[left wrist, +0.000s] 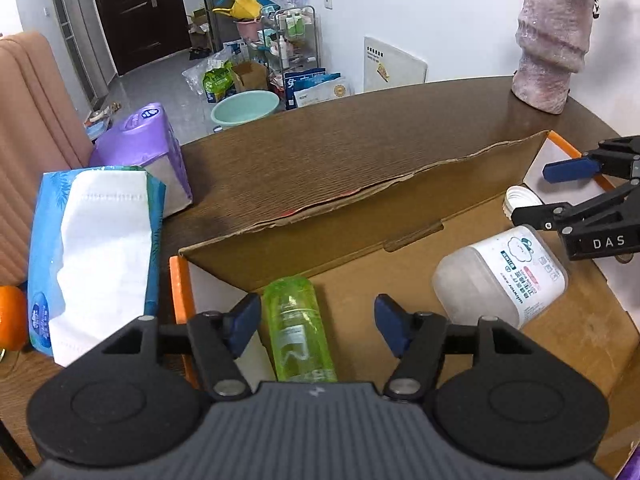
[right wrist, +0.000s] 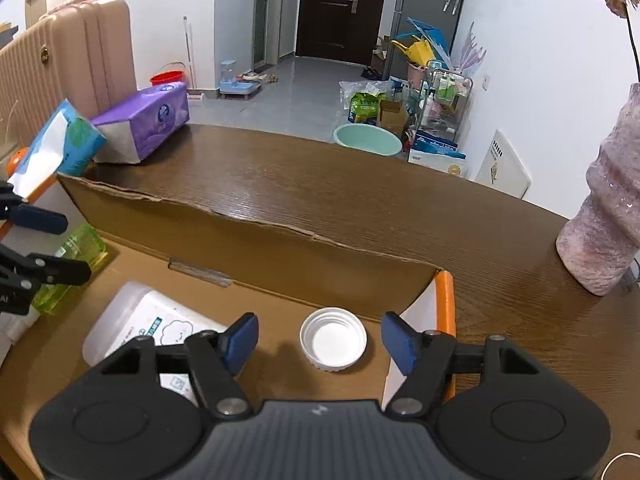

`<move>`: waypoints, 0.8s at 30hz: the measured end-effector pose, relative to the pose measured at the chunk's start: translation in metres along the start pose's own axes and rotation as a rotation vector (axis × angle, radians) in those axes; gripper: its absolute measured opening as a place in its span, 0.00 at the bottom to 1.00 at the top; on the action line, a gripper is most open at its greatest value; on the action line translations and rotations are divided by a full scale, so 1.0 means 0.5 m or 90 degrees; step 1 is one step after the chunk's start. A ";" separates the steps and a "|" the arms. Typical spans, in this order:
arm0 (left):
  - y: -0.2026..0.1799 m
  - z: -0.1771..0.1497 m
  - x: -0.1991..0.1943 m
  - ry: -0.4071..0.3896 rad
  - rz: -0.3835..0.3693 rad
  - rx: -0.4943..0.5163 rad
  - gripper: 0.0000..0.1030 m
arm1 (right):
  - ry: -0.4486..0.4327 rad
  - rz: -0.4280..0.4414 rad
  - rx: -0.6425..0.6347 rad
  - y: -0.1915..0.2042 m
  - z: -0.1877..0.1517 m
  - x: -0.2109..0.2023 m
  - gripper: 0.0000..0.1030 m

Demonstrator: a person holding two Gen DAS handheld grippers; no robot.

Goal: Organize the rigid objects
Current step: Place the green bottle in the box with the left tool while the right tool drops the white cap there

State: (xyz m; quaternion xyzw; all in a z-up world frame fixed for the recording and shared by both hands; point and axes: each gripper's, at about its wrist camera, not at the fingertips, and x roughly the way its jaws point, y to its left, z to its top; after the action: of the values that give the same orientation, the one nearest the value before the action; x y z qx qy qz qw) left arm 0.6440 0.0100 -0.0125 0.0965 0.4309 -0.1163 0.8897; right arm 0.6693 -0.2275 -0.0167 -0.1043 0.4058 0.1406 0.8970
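On a dark wood-grain table [right wrist: 360, 192] sits a shallow cardboard box [left wrist: 360, 216] with a ragged, torn back flap and orange trim at its side edges. Inside the box lie three rigid things. A translucent green plastic bottle [left wrist: 298, 328] lies on its side at the left end, a pale label on its round body. A frosted white plastic jar [left wrist: 500, 276], squat and rounded with a printed label, lies tipped over near the middle. A round white ribbed cap [right wrist: 333, 339] rests open side up on the cardboard floor near the right end, apart from the jar.

Both tools are black plastic with blue pads. The left gripper [left wrist: 316, 326] hangs low over the green bottle with its jaws spread wide — the bottle's body lies just beside the left pad, nothing pinched. The right gripper [right wrist: 320, 342] hovers over the white cap, its jaws likewise spread and grasping nothing — the cap lies between the two pads.

Beside the box, on the table's left, lie a soft blue pack of white tissues [left wrist: 96, 256] and a purple tissue pack [left wrist: 148, 148]. A rough, ridged pink vase [left wrist: 550, 44] stands at the table's far right.
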 end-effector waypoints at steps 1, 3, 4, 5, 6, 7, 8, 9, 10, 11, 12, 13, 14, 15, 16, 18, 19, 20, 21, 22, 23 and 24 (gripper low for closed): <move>0.000 0.000 -0.002 0.000 0.002 -0.001 0.65 | 0.001 -0.002 -0.002 0.001 0.001 0.000 0.65; -0.003 -0.001 -0.006 -0.005 0.010 -0.005 0.65 | 0.000 -0.003 -0.002 -0.002 0.001 0.000 0.66; -0.004 -0.002 -0.011 -0.006 0.016 -0.006 0.66 | 0.000 -0.002 0.000 -0.003 0.000 -0.002 0.66; -0.006 -0.004 -0.017 -0.006 0.022 -0.007 0.68 | -0.003 -0.001 0.004 -0.004 -0.002 -0.006 0.66; -0.009 -0.005 -0.024 -0.004 0.026 -0.010 0.68 | -0.006 -0.001 0.010 -0.005 -0.007 -0.014 0.66; -0.009 -0.006 -0.035 -0.004 0.028 -0.016 0.68 | -0.006 0.000 0.015 -0.006 -0.012 -0.022 0.65; -0.009 -0.008 -0.049 -0.004 0.025 -0.024 0.68 | -0.005 0.000 0.019 -0.006 -0.017 -0.033 0.65; -0.013 -0.008 -0.063 -0.005 0.025 -0.027 0.68 | -0.003 0.001 0.022 -0.006 -0.020 -0.043 0.66; -0.017 -0.010 -0.083 -0.010 0.029 -0.028 0.68 | -0.002 0.001 0.026 -0.007 -0.024 -0.058 0.66; -0.019 -0.012 -0.104 -0.017 0.032 -0.027 0.69 | -0.003 0.001 0.028 -0.008 -0.028 -0.073 0.66; -0.023 -0.013 -0.127 -0.023 0.035 -0.025 0.69 | -0.006 0.001 0.031 -0.009 -0.030 -0.090 0.66; -0.028 -0.014 -0.151 -0.030 0.040 -0.023 0.70 | -0.011 -0.001 0.032 -0.009 -0.032 -0.111 0.66; -0.032 -0.017 -0.177 -0.039 0.045 -0.022 0.72 | -0.015 -0.004 0.031 -0.007 -0.034 -0.133 0.67; -0.037 -0.018 -0.198 -0.046 0.049 -0.020 0.72 | -0.020 -0.007 0.027 -0.005 -0.035 -0.153 0.67; -0.042 -0.022 -0.225 -0.055 0.053 -0.021 0.74 | -0.026 -0.011 0.023 -0.002 -0.037 -0.176 0.67; -0.058 -0.030 -0.271 -0.072 0.060 -0.022 0.76 | -0.042 -0.015 0.021 0.004 -0.041 -0.226 0.69; -0.064 -0.036 -0.295 -0.081 0.064 -0.021 0.78 | -0.051 -0.016 0.020 0.007 -0.044 -0.252 0.70; -0.071 -0.042 -0.319 -0.090 0.069 -0.020 0.79 | -0.060 -0.017 0.017 0.010 -0.046 -0.275 0.70; -0.080 -0.049 -0.343 -0.099 0.074 -0.020 0.80 | -0.069 -0.018 0.013 0.014 -0.050 -0.302 0.71; -0.089 -0.057 -0.368 -0.106 0.078 -0.020 0.80 | -0.077 -0.020 0.007 0.018 -0.054 -0.327 0.72; -0.097 -0.062 -0.388 -0.113 0.078 -0.019 0.81 | -0.086 -0.023 -0.001 0.023 -0.060 -0.355 0.72; -0.108 -0.069 -0.411 -0.120 0.078 -0.018 0.81 | -0.092 -0.024 -0.009 0.025 -0.065 -0.378 0.73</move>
State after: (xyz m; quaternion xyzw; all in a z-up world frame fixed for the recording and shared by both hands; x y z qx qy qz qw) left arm 0.4790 -0.0066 0.1247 0.0989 0.3400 -0.0645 0.9330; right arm 0.5231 -0.2574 0.1044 -0.1079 0.3368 0.1333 0.9258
